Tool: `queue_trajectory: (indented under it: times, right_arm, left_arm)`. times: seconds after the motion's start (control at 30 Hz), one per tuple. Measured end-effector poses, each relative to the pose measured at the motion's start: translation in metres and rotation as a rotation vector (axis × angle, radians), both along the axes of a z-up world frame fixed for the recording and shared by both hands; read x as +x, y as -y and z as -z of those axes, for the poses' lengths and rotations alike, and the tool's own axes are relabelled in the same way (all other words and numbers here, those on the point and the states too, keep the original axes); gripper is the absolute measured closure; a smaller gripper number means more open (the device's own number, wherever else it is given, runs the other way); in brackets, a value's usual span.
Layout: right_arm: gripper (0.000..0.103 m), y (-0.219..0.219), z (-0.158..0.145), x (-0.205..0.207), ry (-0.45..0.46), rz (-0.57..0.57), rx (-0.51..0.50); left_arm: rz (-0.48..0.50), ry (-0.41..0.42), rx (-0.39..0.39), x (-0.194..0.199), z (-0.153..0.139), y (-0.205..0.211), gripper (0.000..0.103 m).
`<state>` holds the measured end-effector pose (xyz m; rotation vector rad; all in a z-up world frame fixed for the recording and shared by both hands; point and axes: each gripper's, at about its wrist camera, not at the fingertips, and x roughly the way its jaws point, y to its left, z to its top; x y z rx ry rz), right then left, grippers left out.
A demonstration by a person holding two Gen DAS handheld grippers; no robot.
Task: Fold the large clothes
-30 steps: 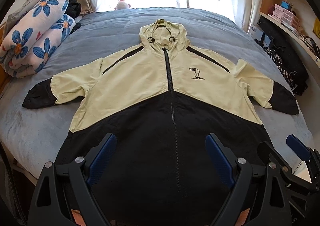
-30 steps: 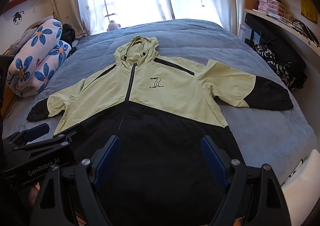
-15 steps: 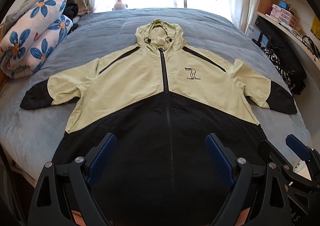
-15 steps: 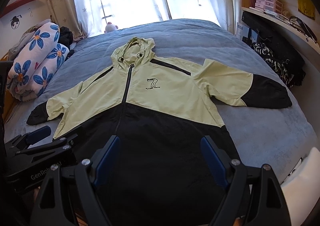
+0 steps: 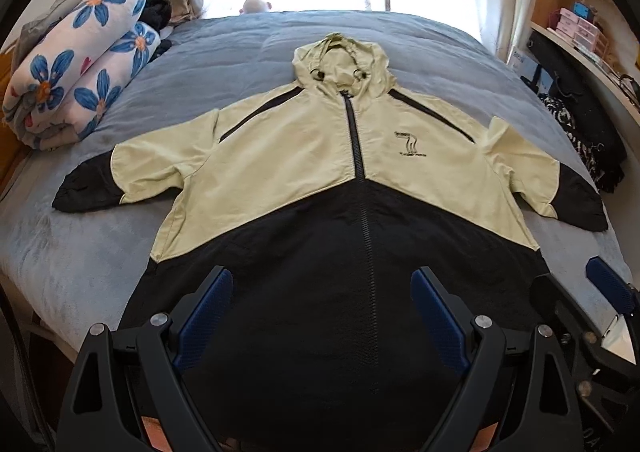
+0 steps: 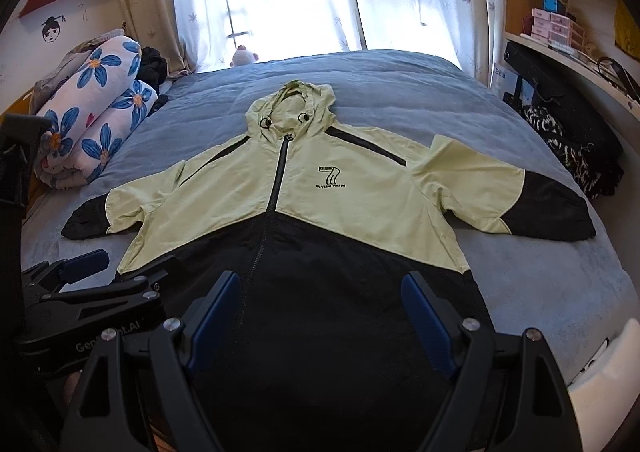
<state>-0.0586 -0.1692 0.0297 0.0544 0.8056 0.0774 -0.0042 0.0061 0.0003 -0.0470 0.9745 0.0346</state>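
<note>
A hooded jacket [image 5: 320, 180] lies flat mid-bed [image 5: 240, 52], hood toward the window edge, sleeves spread sideways. A rolled quilt [image 5: 80, 68] sits at the bed's far left corner, a plush toy [image 6: 242, 55] by the far edge.

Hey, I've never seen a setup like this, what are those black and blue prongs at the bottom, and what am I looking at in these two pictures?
The prongs are two handheld grippers, one in each of a person's hands, each carrying a wide-angle camera that looks along its fingers. One picture comes from the left gripper, the other from the right gripper. Both are open and hold nothing. A green and black hooded jacket lies spread flat, zipped, sleeves out, on a grey-blue bed. A rolled flowered blanket sits at the bed's left side. No fold has been made yet.
</note>
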Motion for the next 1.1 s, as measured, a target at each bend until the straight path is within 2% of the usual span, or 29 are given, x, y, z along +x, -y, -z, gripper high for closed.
queue_trajectory:
  times: [0.53, 0.83, 1.1]
  right_arm:
    - [0.020, -0.007, 0.002, 0.005, -0.014, -0.005, -0.013]
    - [0.020, -0.002, -0.007, 0.006, 0.017, 0.021, -0.005]
    - [0.020, 0.000, -0.019, 0.009, 0.010, -0.011, 0.025]
  left_arm:
    - [-0.022, 0.036, -0.002, -0.003, -0.004, -0.011, 0.013]
    - [-0.017, 0.051, 0.021, 0.000, -0.009, -0.007, 0.013]
    - [0.003, 0.085, 0.016, 0.001, -0.024, -0.004, 0.013]
